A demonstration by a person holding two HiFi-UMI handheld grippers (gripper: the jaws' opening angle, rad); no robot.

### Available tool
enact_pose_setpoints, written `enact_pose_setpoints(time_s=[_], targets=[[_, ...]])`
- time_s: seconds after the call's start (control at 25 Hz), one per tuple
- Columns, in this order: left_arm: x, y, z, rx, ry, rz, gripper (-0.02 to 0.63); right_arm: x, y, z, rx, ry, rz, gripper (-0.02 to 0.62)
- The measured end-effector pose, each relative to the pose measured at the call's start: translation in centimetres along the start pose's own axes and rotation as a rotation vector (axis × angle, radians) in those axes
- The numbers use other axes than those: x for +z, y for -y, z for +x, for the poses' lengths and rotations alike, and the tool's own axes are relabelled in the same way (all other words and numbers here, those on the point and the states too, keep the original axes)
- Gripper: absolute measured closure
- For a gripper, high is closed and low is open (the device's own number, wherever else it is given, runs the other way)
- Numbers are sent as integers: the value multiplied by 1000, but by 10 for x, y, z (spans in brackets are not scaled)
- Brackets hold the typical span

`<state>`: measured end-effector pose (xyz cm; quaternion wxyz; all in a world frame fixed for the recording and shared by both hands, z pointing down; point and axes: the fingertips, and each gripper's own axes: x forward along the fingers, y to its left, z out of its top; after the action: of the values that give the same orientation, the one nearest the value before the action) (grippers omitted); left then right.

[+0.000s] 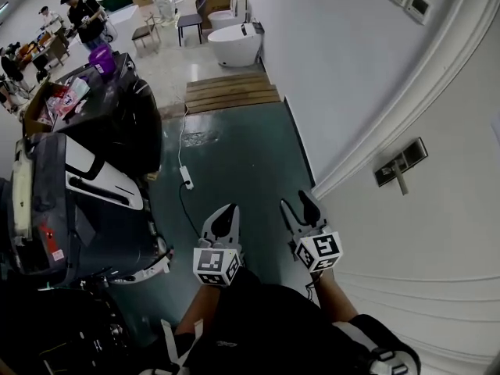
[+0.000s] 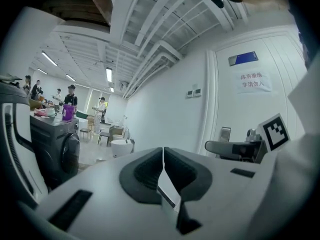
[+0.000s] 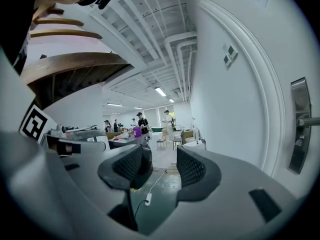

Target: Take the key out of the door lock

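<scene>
The white door (image 1: 437,233) fills the right side of the head view. Its metal lock plate with lever handle (image 1: 400,165) sits above and to the right of both grippers; the plate also shows at the right edge of the right gripper view (image 3: 299,125). I cannot make out a key in the lock in any view. My right gripper (image 1: 298,201) (image 3: 159,166) is open and empty, well short of the lock and pointing along the wall. My left gripper (image 1: 228,211) (image 2: 163,156) is shut with nothing in it, beside the right one over the floor.
Dark machines (image 1: 101,139) crowd the left. A white power strip with its cable (image 1: 187,178) lies on the green floor ahead. Farther off are a wooden pallet (image 1: 231,91), a white tub (image 1: 234,44) and people at a table (image 1: 82,14).
</scene>
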<state>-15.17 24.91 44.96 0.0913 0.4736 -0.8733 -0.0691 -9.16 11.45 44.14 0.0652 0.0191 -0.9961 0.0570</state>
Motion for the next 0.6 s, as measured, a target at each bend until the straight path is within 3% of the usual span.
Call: enact_pose_setpoints(time_s=[0.24,0.36,0.6], targets=[[-3,-42,20,-42,-30,-47,578,-3,-2,36,-58,-39,-9,365],[-12,-57,32,-78,-67,-33,578,-8,0,50,-93,-43,7,365],[-19,-62,71,-142,-93,-41,578,-18,22,66,-160,-53,40,365]])
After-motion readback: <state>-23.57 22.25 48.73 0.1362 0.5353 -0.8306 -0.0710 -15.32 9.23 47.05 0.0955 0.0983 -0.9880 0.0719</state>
